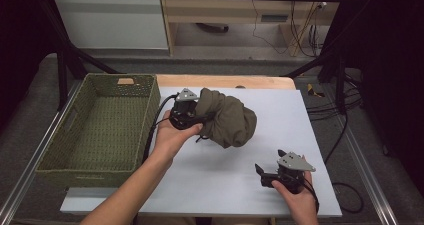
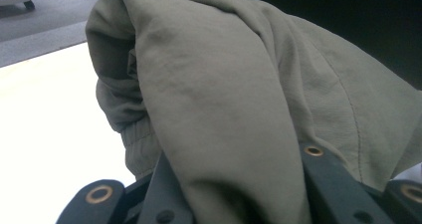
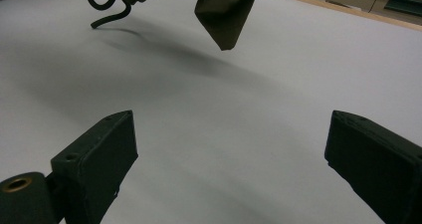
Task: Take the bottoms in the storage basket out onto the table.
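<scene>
A bundled olive-green garment hangs just above the white table top, held up by my left gripper, which is shut on its left side. In the left gripper view the cloth bulges up between the two black jaws. A corner of the garment dangles clear of the table in the right gripper view, casting a shadow below it. My right gripper rests low near the table's front right, open, with nothing between its jaws.
A green woven basket stands at the left edge of the table, with nothing inside it that I can see. A black cable loops down from the left gripper. Beyond the table lie floor cables and a dark frame.
</scene>
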Available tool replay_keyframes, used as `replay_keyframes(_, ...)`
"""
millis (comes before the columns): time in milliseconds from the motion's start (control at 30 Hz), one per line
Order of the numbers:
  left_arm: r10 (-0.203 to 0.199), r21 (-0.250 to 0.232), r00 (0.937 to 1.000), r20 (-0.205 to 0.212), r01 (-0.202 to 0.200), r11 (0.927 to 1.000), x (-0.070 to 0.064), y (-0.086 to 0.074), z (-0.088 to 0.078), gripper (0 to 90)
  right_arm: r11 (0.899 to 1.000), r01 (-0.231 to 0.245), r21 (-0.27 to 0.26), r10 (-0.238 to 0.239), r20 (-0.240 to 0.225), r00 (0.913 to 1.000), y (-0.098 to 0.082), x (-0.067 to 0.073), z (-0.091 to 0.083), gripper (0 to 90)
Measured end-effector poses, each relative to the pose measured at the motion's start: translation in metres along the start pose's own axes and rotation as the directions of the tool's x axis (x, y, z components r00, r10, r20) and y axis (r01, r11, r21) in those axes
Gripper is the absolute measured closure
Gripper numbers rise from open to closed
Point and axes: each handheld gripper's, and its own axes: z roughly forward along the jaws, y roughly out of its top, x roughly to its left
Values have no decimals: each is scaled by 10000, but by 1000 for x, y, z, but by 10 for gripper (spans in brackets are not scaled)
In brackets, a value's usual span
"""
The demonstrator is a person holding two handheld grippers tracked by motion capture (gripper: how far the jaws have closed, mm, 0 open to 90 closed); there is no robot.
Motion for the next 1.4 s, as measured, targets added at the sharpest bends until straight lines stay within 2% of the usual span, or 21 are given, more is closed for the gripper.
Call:
replay_keyframes(467,-33,331,9998,-210,40,9994,7,-8,16,719,10000,43,12,-43,-28,10000,0,0,0,65)
replay_keyframes(1400,-57,470,9997,-218,67,9989,4,-15,33,718,10000,52,33,-52,-67,10000,0,0,0,64)
